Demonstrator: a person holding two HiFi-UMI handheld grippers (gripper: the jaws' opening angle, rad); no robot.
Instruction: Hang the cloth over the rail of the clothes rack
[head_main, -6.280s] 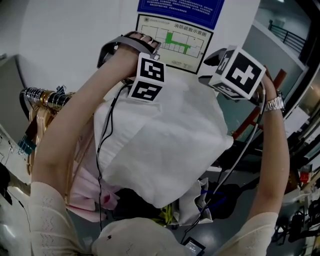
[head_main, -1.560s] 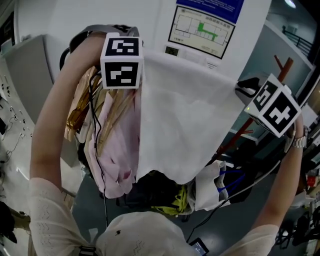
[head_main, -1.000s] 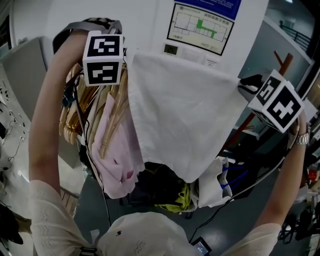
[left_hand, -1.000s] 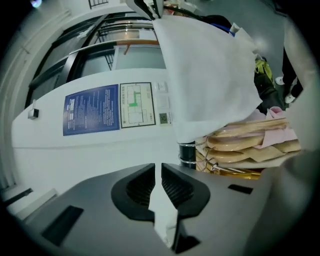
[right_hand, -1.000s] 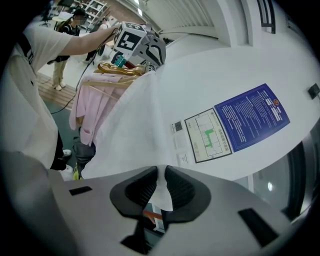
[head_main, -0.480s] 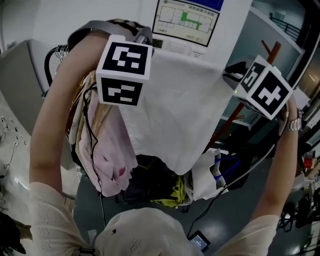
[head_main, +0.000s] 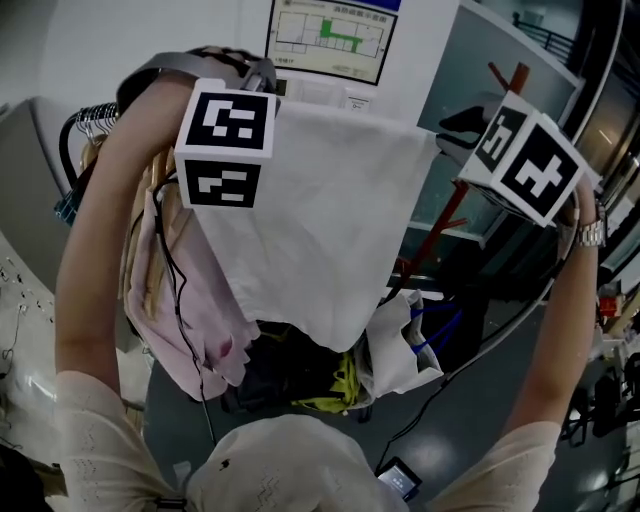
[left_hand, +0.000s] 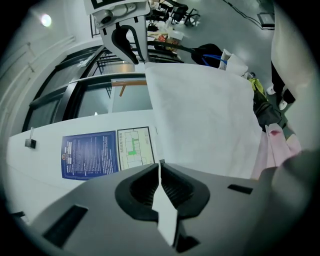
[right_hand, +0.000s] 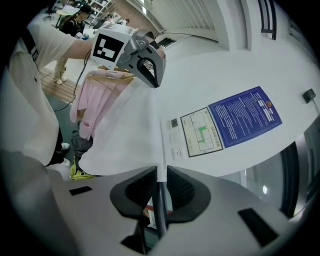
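Far left, a bunch of hangers (head_main: 85, 122), with a pink garment (head_main: 215, 322) drooping below them. Next along, the left gripper (left_hand: 160, 175) is up high, jaws pressed tight on one top corner of the white cloth (head_main: 320, 210). The cloth hangs spread in the air between both grippers, in front of the wall plan (head_main: 330, 35), its lower tip dangling beside the pink garment. Over on the right, the right gripper (right_hand: 159, 175) pinches the other top corner.

We log colours: plain white fabric cloth (head_main: 320, 220) | black-and-white patterned marker cube (head_main: 225, 150) | pale pink soft garment (head_main: 210, 310) | blue rectangular wall notice (left_hand: 90, 155) | dark grey jaws.
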